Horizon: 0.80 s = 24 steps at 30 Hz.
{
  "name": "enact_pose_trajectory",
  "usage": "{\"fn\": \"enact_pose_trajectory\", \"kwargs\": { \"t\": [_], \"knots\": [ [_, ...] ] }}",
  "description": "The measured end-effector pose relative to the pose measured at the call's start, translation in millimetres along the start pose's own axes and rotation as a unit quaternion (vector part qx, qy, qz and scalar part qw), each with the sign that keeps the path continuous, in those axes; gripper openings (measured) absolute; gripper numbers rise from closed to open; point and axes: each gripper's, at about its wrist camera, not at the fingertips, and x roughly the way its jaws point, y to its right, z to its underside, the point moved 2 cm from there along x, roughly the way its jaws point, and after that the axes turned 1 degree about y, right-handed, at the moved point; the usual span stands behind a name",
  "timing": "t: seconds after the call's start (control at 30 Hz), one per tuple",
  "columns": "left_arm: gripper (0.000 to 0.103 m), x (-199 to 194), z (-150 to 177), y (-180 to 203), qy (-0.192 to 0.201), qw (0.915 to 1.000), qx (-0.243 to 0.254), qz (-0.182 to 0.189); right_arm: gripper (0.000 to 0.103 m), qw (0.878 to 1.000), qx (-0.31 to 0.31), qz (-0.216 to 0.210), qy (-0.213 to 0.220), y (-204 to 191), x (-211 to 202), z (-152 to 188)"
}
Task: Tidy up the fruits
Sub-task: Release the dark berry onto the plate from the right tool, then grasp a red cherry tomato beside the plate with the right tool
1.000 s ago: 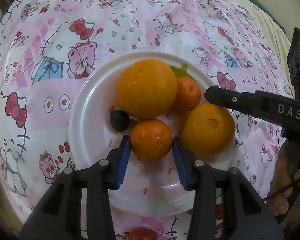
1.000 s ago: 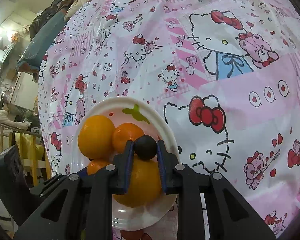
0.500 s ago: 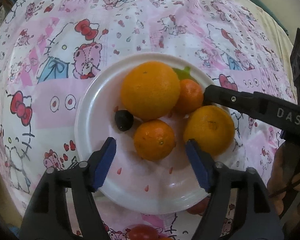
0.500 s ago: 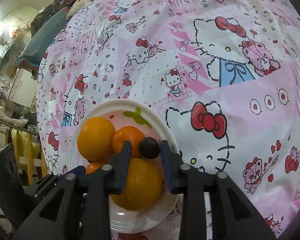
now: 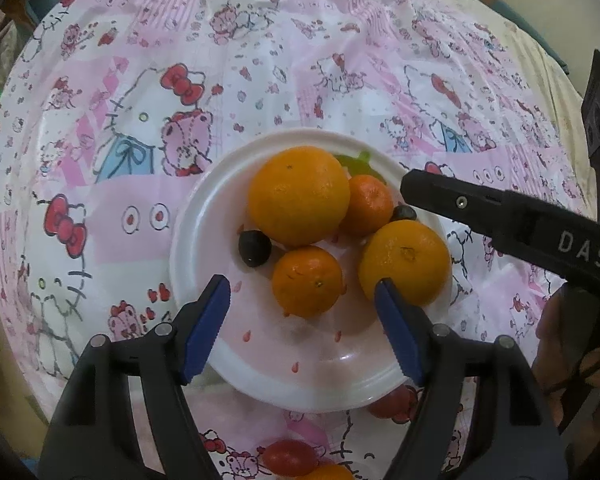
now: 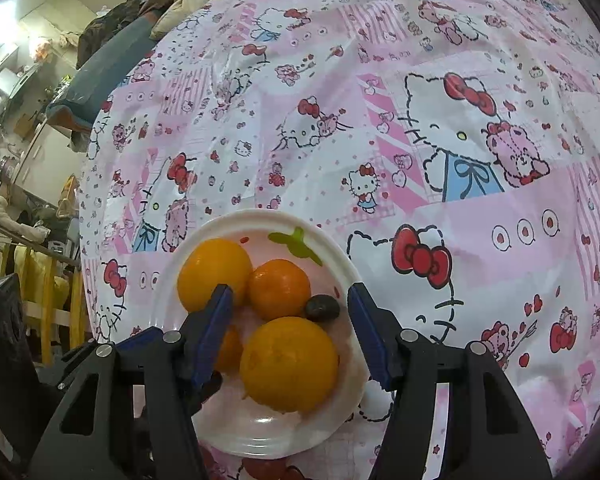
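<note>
Left wrist view: the left tongs (image 5: 302, 304) hang released, blue pads spread on either side of a small orange mandarin (image 5: 307, 281) without touching it. In the right wrist view the right tongs (image 6: 286, 312) are released too, gaping around a small dark round fruit (image 6: 322, 308) lying free on the round white plastic plate (image 5: 196, 256). The plate carries two large oranges, two mandarins and two dark fruits on the pink cartoon-cat cloth (image 5: 140, 80) over the worktop. Most fruit looks gathered; small red tomato-like fruits (image 5: 290, 458) near the plate's near rim remain outside it.
</note>
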Motion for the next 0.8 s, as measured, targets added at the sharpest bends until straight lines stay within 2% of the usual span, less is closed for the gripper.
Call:
{"fn": "enact_pose_trajectory", "kwargs": {
  "t": [0.13, 0.23, 0.27, 0.3, 0.4, 0.5, 0.6, 0.67, 0.8],
  "knots": [
    [0.072, -15.7, 2.3, -8.9, 0.015, 0.9998, -0.009, 0.0, 0.063, 1.0, -0.006, -0.003, 0.015, -6.7, -15.0, 2.2],
    [0.072, -30.4, 2.7, -16.8, 0.038, 0.9991, -0.018, -0.005, 0.082, 0.999, -0.018, -0.005, 0.038, -14.3, -32.8, 7.8],
    [0.074, -37.0, 3.4, -19.8, 0.049, 0.9986, -0.017, -0.01, 0.083, 0.999, -0.019, -0.004, 0.042, -16.0, -36.8, 9.2],
    [0.081, -41.6, 4.1, -22.2, 0.056, 0.9982, -0.018, -0.014, 0.083, 0.999, -0.02, -0.008, 0.043, -18.1, -41.1, 11.5],
    [0.091, -54.8, 7.3, -30.3, 0.077, 0.9965, -0.03, -0.012, 0.083, 0.999, -0.018, -0.018, 0.047, -23.4, -52.6, 19.4],
    [0.091, -66.0, 12.7, -33.5, 0.088, 0.9955, -0.036, -0.001, 0.083, 0.998, -0.024, -0.022, 0.05, -29.4, -64.9, 28.6],
    [0.091, -76.0, 18.0, -32.8, 0.101, 0.9944, -0.028, -0.017, 0.087, 0.997, -0.035, -0.017, 0.062, -30.9, -76.3, 39.7],
    [0.091, -84.7, 22.5, -31.1, 0.118, 0.9925, -0.021, -0.025, 0.088, 0.998, -0.028, -0.012, 0.061, -27.0, -80.1, 48.3],
    [0.091, -106.0, 33.3, -27.6, 0.164, 0.9863, -0.009, -0.019, 0.088, 0.998, -0.001, -0.015, 0.059, -13.8, -90.1, 66.2]
  ]
}}
